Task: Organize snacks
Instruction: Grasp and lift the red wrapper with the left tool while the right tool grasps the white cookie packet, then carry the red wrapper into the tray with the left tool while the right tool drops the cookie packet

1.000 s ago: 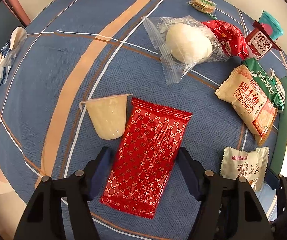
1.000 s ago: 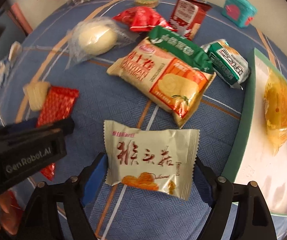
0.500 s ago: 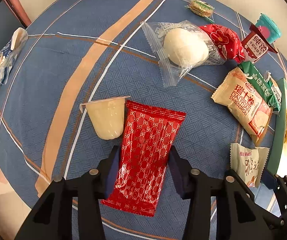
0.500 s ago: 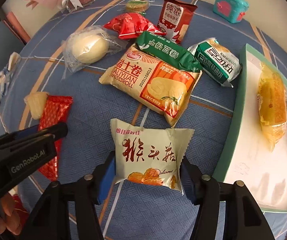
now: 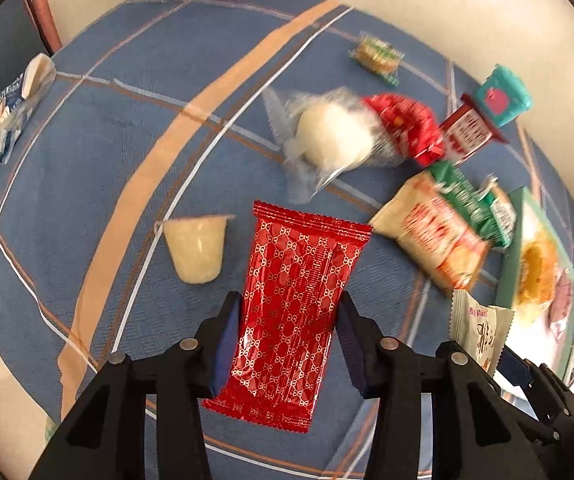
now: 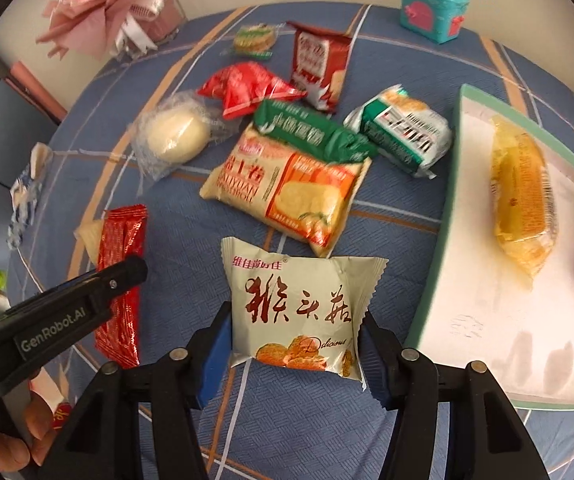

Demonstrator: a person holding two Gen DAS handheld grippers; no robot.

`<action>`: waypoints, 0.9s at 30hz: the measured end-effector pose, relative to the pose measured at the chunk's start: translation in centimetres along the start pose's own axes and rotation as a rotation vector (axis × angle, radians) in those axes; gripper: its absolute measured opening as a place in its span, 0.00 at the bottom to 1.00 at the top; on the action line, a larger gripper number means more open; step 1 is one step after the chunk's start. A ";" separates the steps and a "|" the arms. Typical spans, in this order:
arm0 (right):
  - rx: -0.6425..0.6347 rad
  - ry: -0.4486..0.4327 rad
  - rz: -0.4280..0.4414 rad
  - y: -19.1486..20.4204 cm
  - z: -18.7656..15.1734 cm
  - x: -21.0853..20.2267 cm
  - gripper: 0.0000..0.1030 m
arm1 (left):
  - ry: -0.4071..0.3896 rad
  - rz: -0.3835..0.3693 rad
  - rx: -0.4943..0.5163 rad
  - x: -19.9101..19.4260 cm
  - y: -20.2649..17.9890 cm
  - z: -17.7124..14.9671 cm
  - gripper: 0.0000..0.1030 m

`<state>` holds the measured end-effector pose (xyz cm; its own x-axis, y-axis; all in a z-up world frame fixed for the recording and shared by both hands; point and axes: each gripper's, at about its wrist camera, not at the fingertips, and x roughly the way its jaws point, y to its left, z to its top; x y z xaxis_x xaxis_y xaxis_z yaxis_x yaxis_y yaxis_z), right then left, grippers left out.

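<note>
left gripper (image 5: 289, 344): clamping red patterned wrapper (image 5: 293, 312), jaws just finished closing
right gripper (image 6: 297, 352): pinching cream cake packet (image 6: 299, 308), jaws likewise just narrowed
tray (image 6: 435, 280): sitting right of packet

left gripper (image 5: 289, 340): black frame, blue pads, round silver screws | right gripper (image 6: 295, 350): same build | left gripper's side bore white "GenRobot.AI" lettering | bare fingers (image 6: 37, 420) showed

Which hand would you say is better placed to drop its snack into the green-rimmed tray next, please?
Right, probably. The right gripper is shut on the cream packet, beside the tray. The left gripper, shut on the red packet, sits further off, with the right gripper between it and the tray.
</note>
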<state>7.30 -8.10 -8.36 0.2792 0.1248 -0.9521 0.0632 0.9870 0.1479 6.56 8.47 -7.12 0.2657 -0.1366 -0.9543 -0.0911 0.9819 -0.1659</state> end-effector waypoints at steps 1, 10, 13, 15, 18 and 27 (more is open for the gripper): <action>0.010 -0.013 0.001 -0.5 0.2 -0.5 0.59 | -0.013 -0.007 0.001 -0.5 -0.3 0.0 0.47; 0.156 -0.120 -0.067 -6.7 0.2 -6.3 0.59 | -0.062 -0.086 0.068 -3.5 -5.5 -0.3 0.47; 0.216 -0.150 -0.145 -8.7 -0.1 -7.4 0.59 | -0.076 -0.109 0.129 -3.6 -9.0 -0.5 0.47; 0.270 -0.158 -0.207 -10.0 -0.2 -7.4 0.59 | -0.083 -0.130 0.185 -4.0 -11.3 -0.9 0.47; 0.365 -0.152 -0.288 -13.4 -1.0 -7.2 0.59 | -0.084 -0.145 0.254 -3.9 -14.5 -1.4 0.47; 0.558 -0.105 -0.388 -21.7 -3.4 -7.3 0.59 | -0.079 -0.166 0.433 -1.8 -22.3 -3.3 0.47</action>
<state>0.64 -30.06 -5.50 0.2266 -0.2653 -0.9372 0.6534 0.7550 -0.0557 4.92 -13.60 -2.52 0.3170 -0.3029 -0.8988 0.3632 0.9141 -0.1800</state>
